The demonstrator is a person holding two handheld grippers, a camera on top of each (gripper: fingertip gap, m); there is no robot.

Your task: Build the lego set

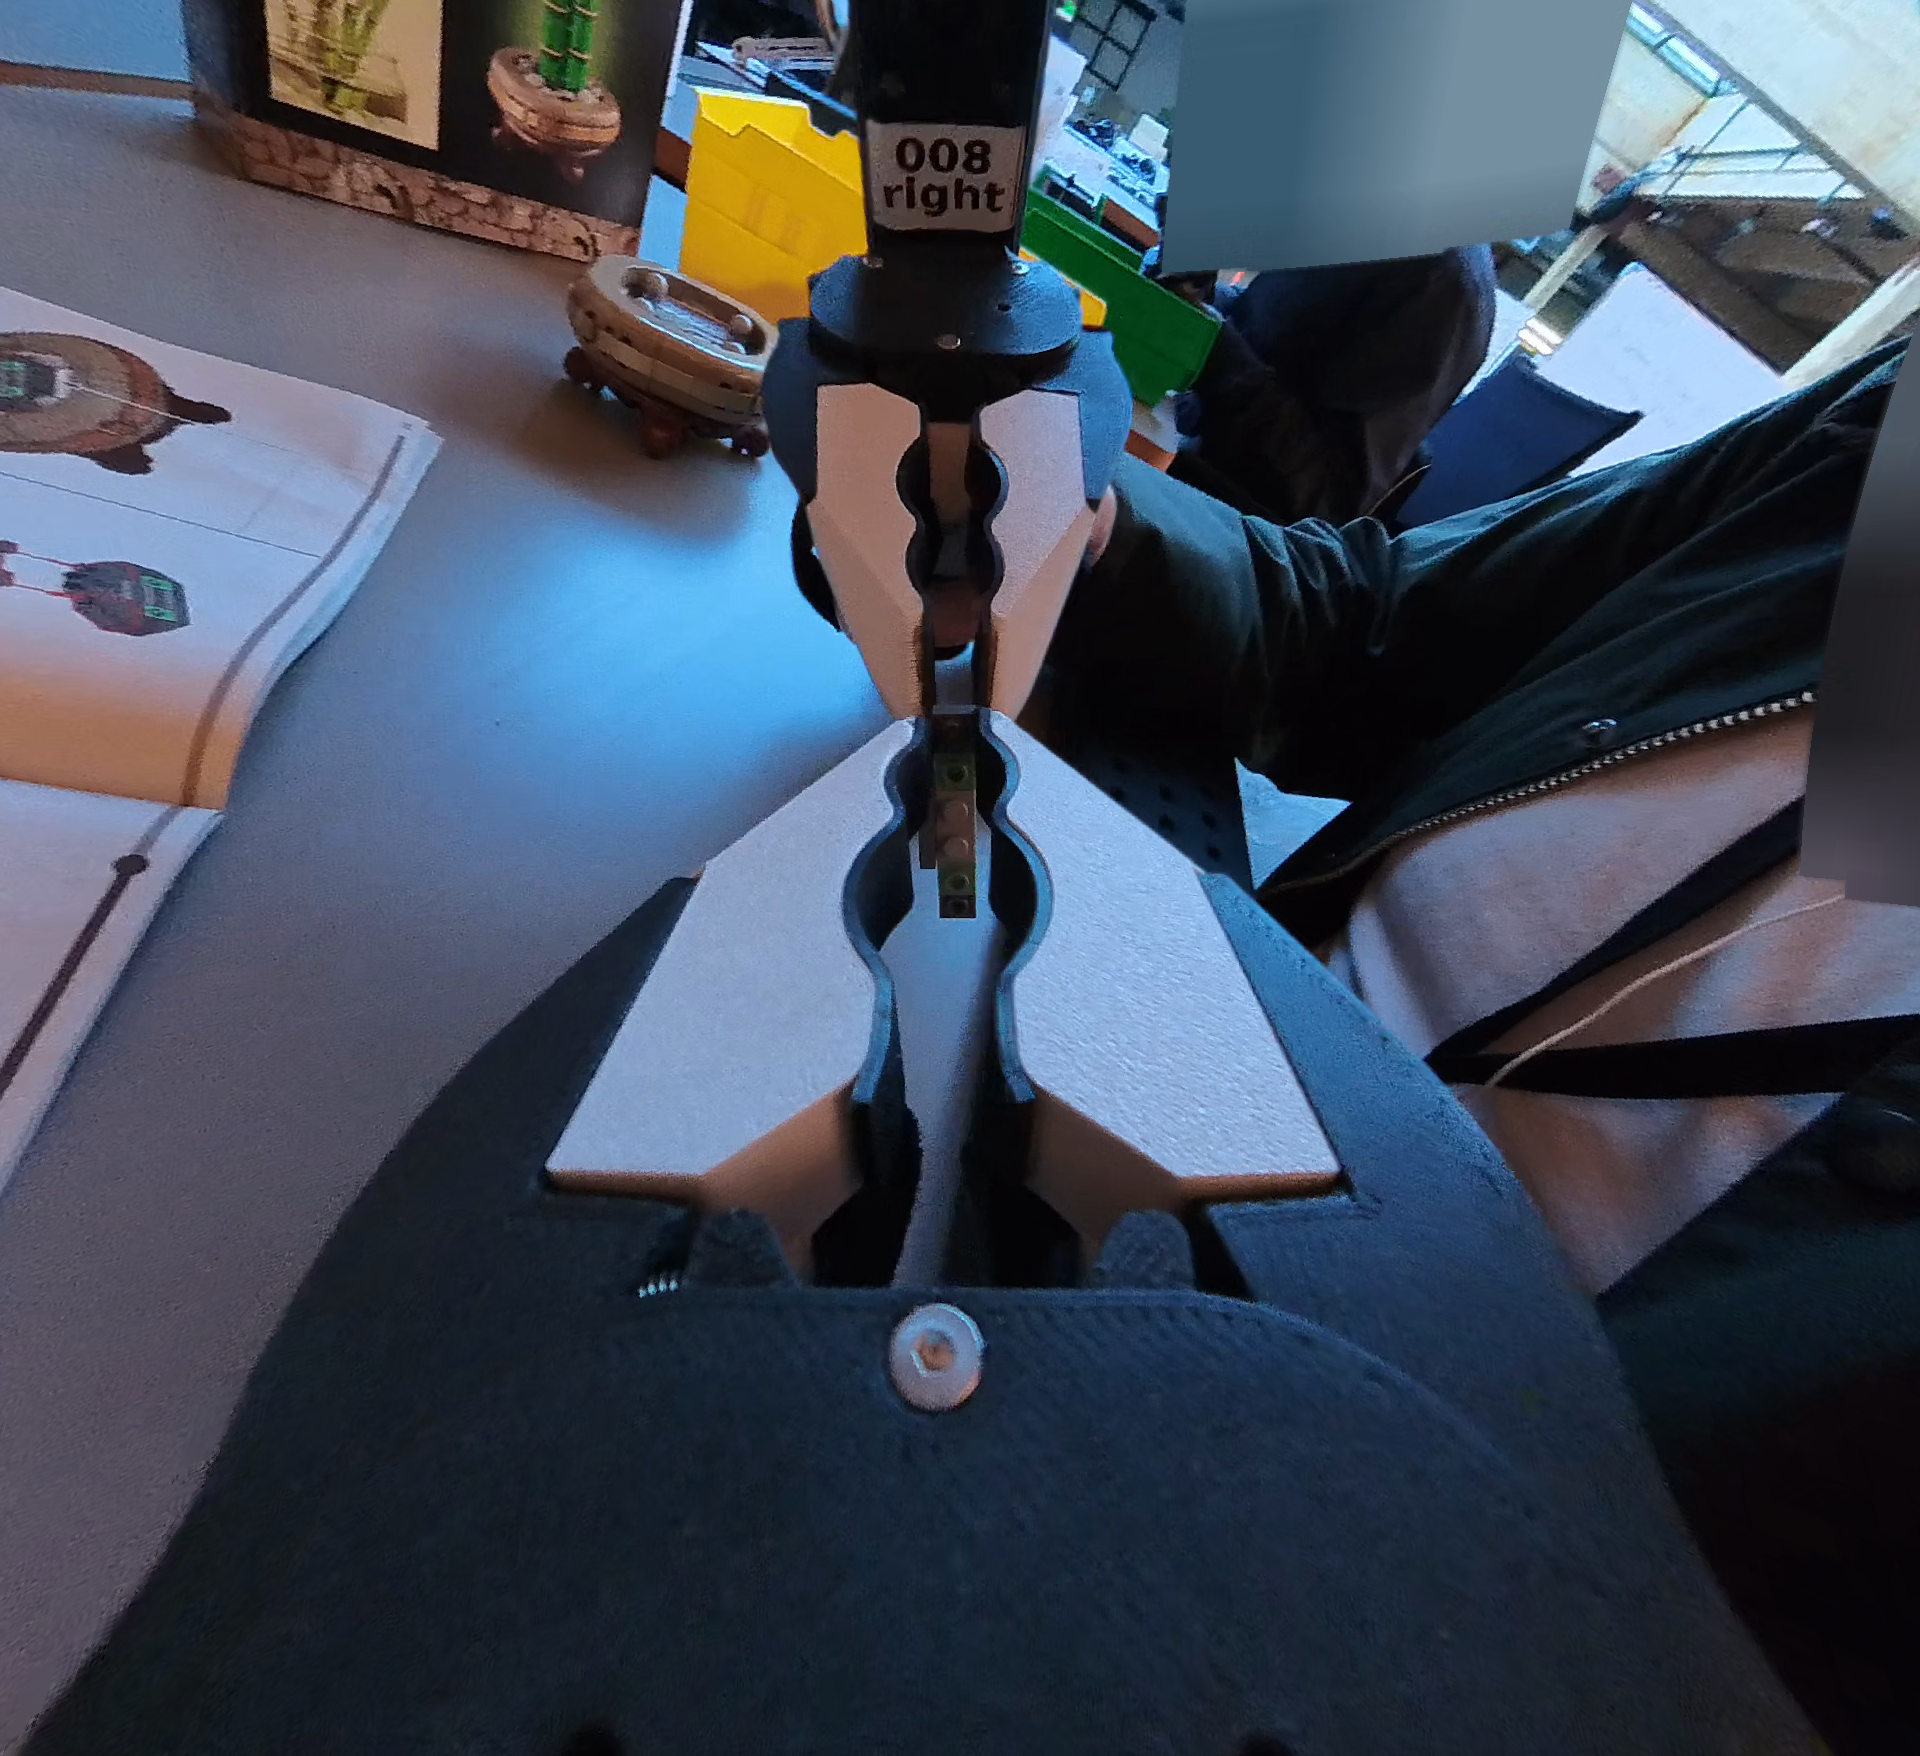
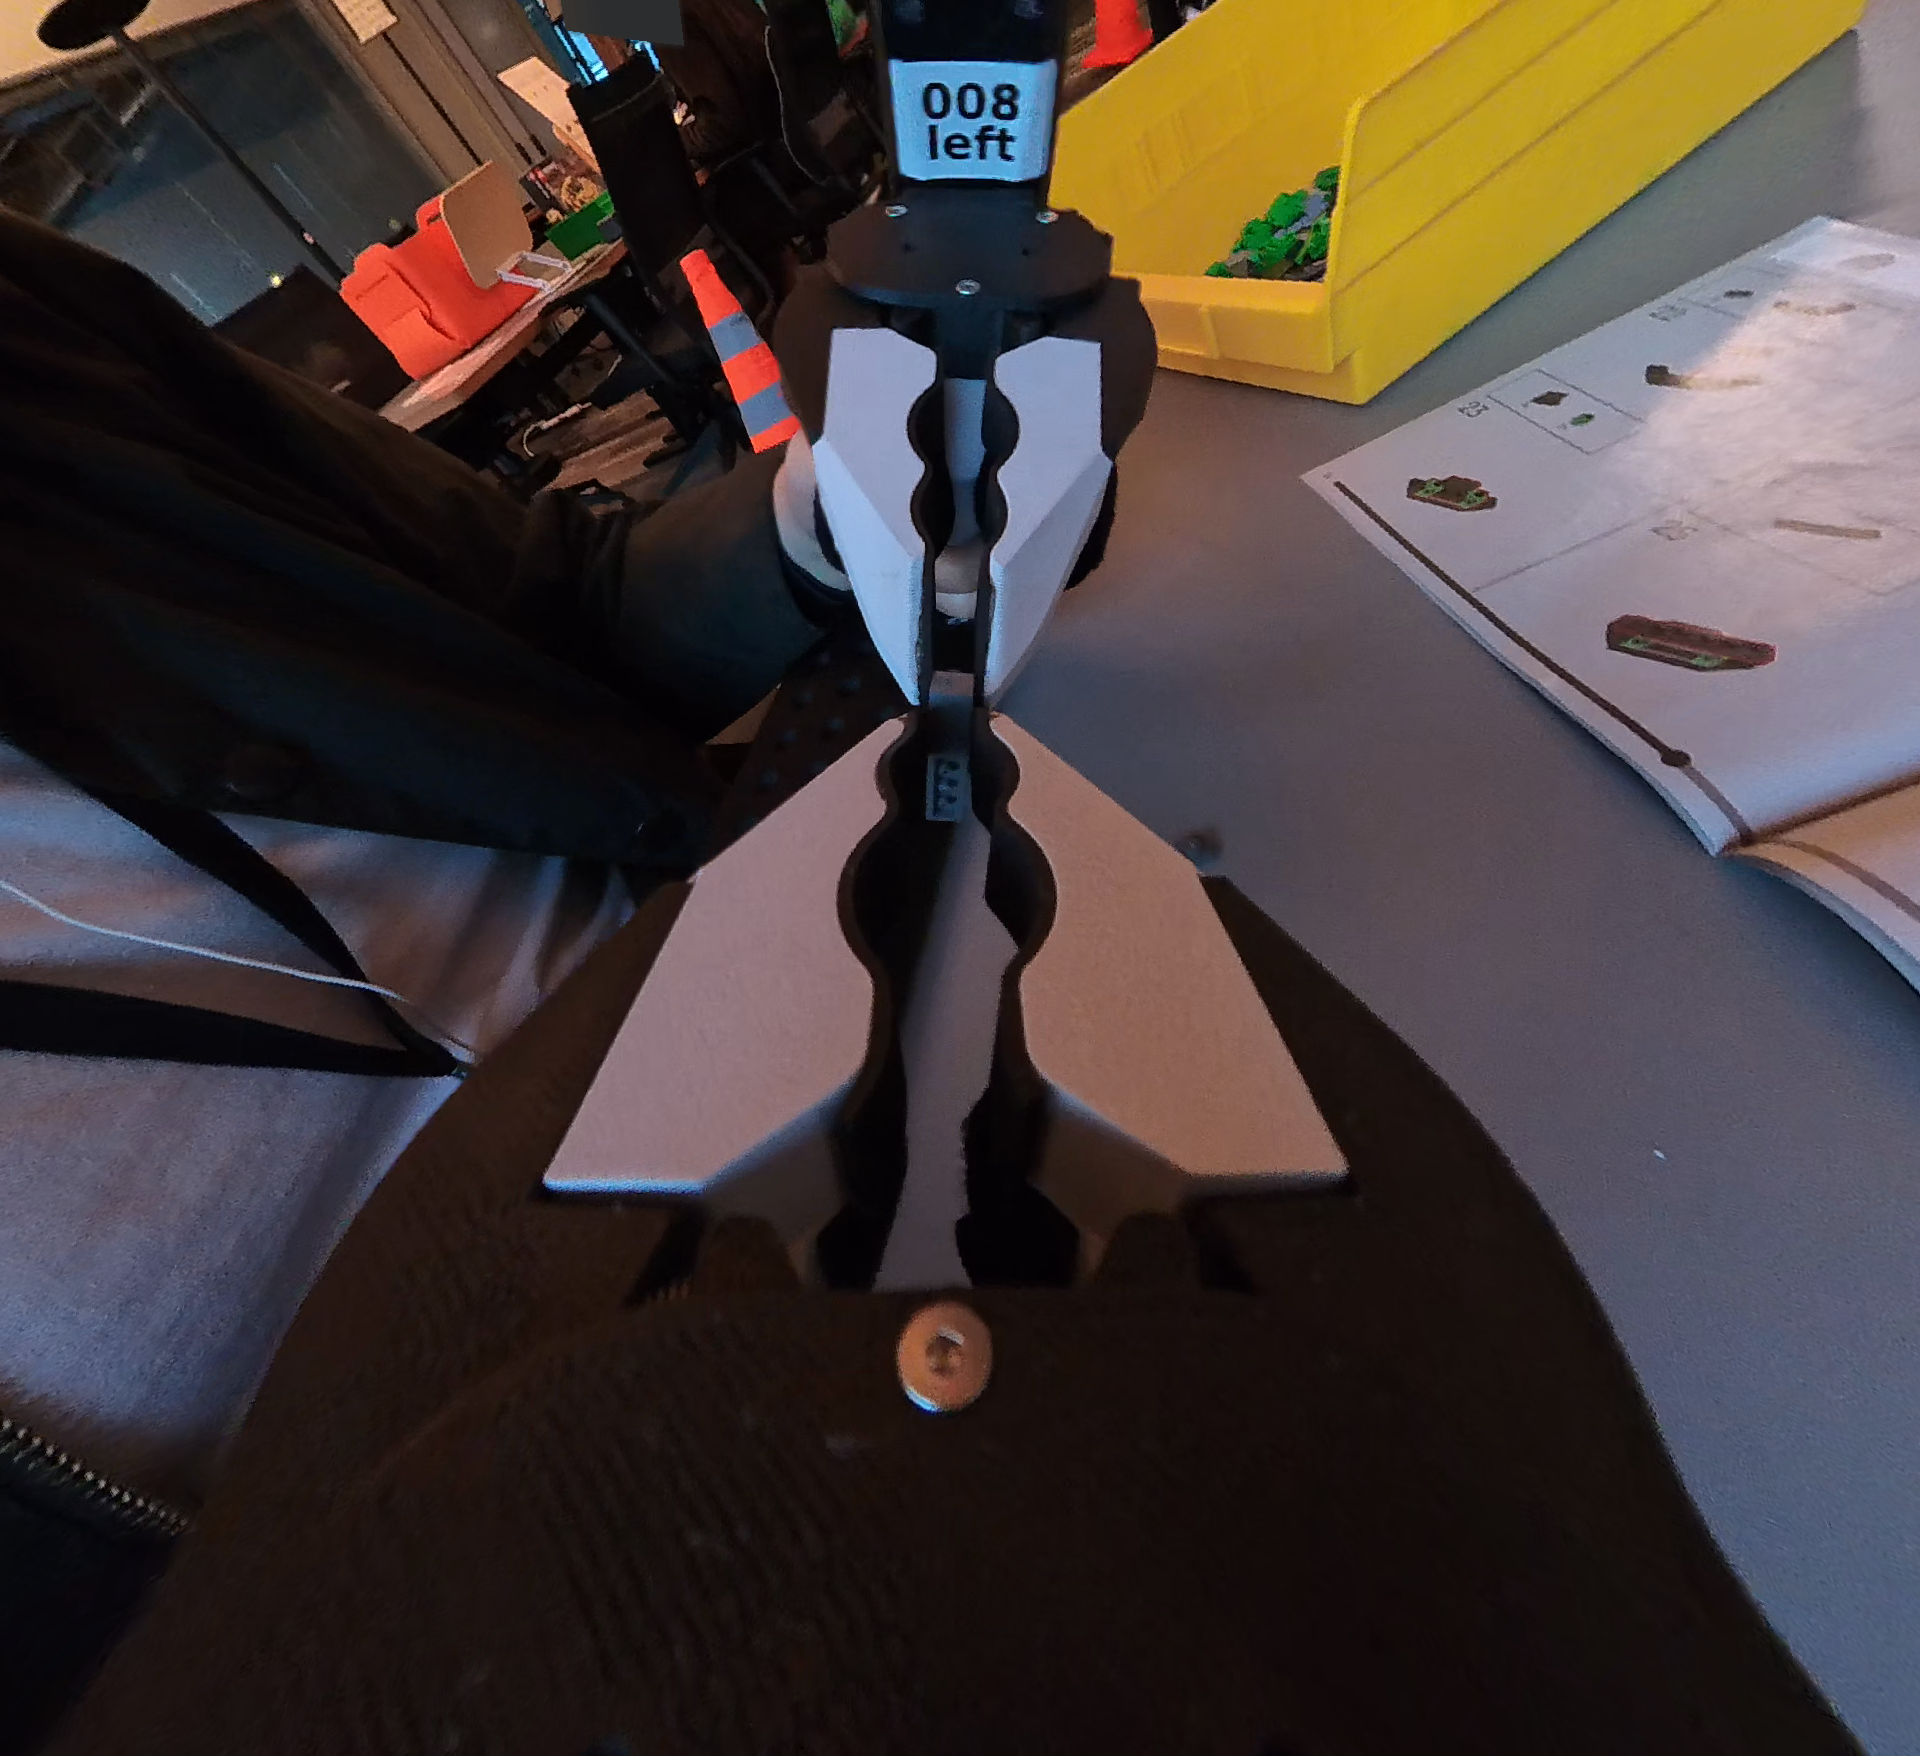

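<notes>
The left tool (image 1: 951, 730) is nearly closed, its tips pinching a thin strip of green and tan studded bricks (image 1: 957, 818). The right tool (image 1: 948, 667) meets it tip to tip from the opposite side, its jaws likewise almost shut around the strip's far end; in its own view a small grey studded piece (image 2: 947, 785) sits between its tips. Beyond the left tool's left side stand a round tan brick base (image 1: 670, 356) and the set's box (image 1: 436, 23) on the bench (image 1: 540, 646). An open instruction booklet (image 2: 1662, 543) lies right of the right tool, with a yellow bin (image 2: 1455, 148) behind it.

Tools (image 2: 948, 730) tip-to-tip (grey piece (image 2: 947, 787) between)
</notes>
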